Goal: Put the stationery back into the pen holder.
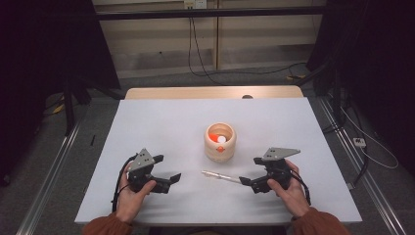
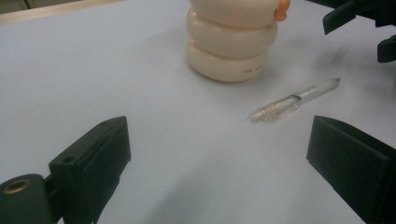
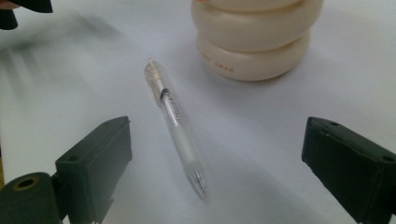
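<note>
White table (image 1: 161,122) holds a cream ribbed pot (image 1: 220,142) and a clear pen (image 1: 220,176); left gripper (image 1: 169,182) and right gripper (image 1: 247,182) both gape wide, empty

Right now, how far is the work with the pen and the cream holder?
Done: nothing visible yet. The clear pen lies flat on the table, apart from the cream pen holder. In hand: nothing; the left gripper and right gripper are both open. Left: probably grasping the pen and putting it into the holder.
</note>
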